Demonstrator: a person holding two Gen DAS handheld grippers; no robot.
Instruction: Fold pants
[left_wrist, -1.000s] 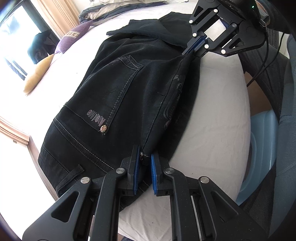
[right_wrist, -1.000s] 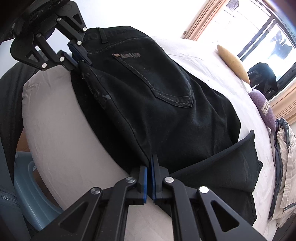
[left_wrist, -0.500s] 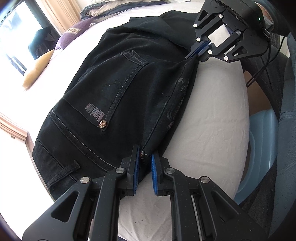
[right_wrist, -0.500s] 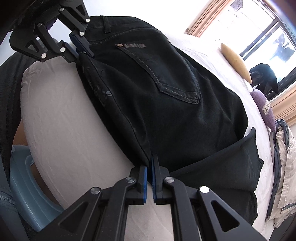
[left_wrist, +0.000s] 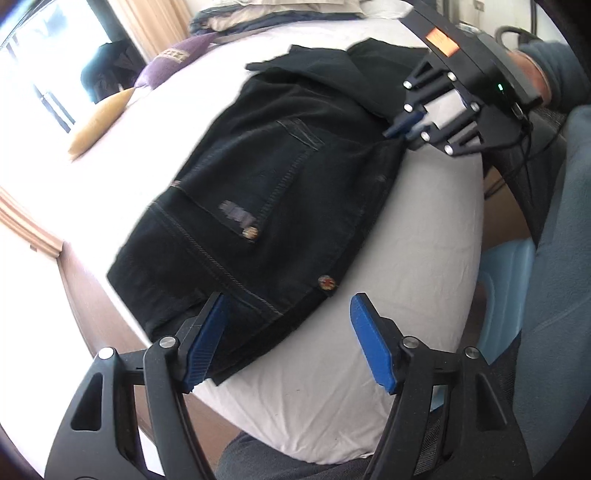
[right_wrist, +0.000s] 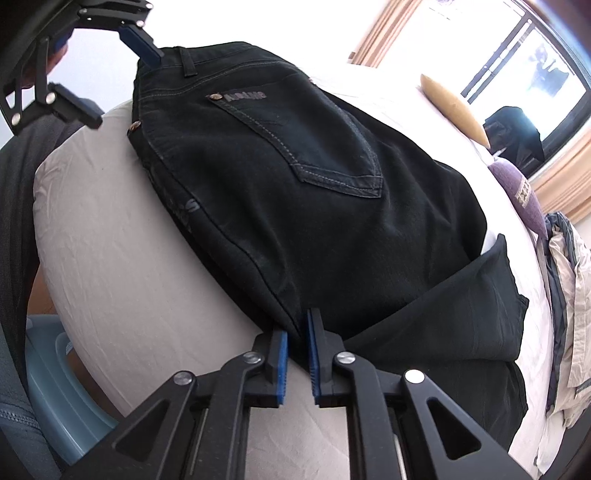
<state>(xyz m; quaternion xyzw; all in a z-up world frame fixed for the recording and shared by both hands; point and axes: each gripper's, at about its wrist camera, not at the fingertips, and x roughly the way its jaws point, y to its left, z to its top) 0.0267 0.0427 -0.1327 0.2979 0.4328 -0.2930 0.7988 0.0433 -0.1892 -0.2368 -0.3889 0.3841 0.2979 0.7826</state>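
Black denim pants (left_wrist: 280, 192) lie folded lengthwise on a white bed, back pocket up, legs doubled back at the far end. My left gripper (left_wrist: 291, 332) is open and empty, its blue pads either side of the waistband corner; it also shows in the right wrist view (right_wrist: 110, 70). My right gripper (right_wrist: 297, 354) has its pads close together on the side-seam edge of the pants (right_wrist: 295, 192), with a narrow gap showing. It also shows in the left wrist view (left_wrist: 402, 127), still pinching the fabric edge.
The white bed sheet (left_wrist: 406, 266) drops off at its near edge, with a light blue tub (left_wrist: 506, 273) below. A yellow pillow (right_wrist: 450, 103), a purple cushion (right_wrist: 517, 192) and piled bedding (right_wrist: 569, 295) lie on the far side. A window (right_wrist: 535, 62) stands beyond.
My left gripper has opened and let go of the waistband, which now lies flat on the bed. The right gripper's pads have parted slightly but still hold the seam edge.
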